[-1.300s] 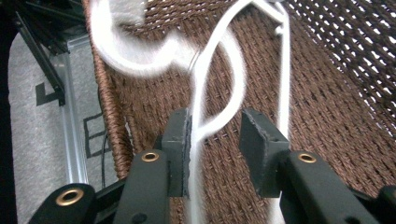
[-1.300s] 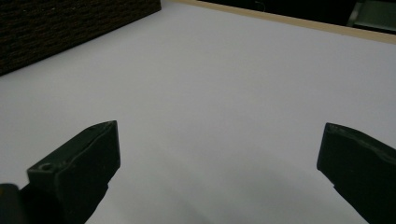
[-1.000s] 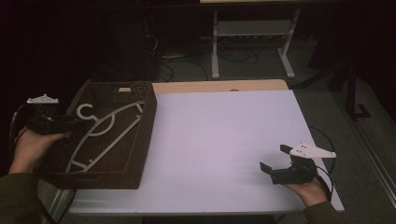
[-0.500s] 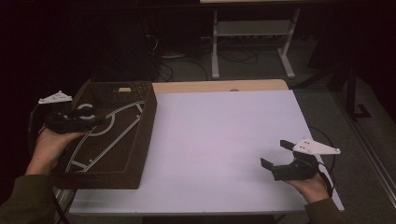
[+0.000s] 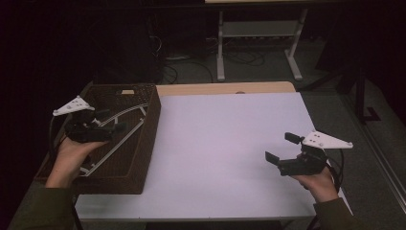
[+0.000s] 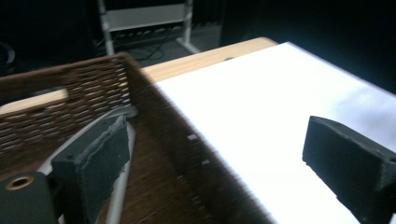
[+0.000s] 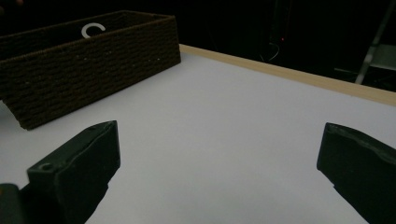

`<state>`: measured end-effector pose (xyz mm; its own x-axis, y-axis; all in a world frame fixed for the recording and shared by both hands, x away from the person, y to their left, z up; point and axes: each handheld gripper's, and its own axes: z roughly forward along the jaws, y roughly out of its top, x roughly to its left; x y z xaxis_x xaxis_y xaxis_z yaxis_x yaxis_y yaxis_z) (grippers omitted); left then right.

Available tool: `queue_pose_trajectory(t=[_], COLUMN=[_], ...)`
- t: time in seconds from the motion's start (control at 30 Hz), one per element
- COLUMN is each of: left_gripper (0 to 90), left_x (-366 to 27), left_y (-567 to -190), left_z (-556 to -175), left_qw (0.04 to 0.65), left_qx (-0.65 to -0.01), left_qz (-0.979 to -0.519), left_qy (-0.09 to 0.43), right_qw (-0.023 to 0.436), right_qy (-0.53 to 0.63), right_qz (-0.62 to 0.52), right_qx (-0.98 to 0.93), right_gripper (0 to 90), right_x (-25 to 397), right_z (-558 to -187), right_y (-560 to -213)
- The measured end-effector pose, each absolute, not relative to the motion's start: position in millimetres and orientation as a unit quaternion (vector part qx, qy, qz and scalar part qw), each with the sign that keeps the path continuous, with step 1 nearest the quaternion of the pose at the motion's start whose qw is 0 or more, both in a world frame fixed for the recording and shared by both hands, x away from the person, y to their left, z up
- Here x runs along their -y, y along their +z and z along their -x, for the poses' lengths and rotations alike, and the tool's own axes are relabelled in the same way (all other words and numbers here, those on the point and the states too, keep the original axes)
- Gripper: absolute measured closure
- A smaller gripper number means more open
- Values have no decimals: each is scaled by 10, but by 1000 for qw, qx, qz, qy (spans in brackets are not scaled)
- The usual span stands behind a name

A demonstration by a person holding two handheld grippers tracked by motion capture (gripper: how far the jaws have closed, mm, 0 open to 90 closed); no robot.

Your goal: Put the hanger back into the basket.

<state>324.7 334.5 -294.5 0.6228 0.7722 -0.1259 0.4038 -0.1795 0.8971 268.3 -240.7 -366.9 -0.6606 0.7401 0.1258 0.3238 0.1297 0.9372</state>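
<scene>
While released above the basket (image 5: 143, 143) rim, left claw (image 5: 112, 125); right claw (image 5: 282, 153) released.

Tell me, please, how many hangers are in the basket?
1 that I can make out: a white hanger lying in the brown basket at the table's left, under the open left gripper. Another could be hidden beneath the hand.

Dim, dark surroundings; bright glaring white tabletop (image 5: 230, 143); soft blur.
</scene>
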Motion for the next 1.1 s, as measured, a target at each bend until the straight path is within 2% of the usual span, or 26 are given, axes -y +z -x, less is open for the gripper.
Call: queue_pose_trajectory(t=[0.23,0.5,1.1], left_gripper=[0,0,0], left_x=[-3067,-2831,-2651], left_y=[-3010,-3101,-3307], left_z=[-3157,-3067,-3005], left_qw=[541,572,609], left_qx=[-372,-353,-329], left_qz=[-734,-720,-698], left_qy=[175,173,185], right_qw=[188,185,191], right_qy=[564,572,615], right_qz=[-357,-345,-329], right_qx=[-721,-721,-691], right_gripper=[0,0,0], right_x=[2320,2235,2199], right_z=[-2767,-2822,-2972], right_y=[-3554,-3457,-3179])
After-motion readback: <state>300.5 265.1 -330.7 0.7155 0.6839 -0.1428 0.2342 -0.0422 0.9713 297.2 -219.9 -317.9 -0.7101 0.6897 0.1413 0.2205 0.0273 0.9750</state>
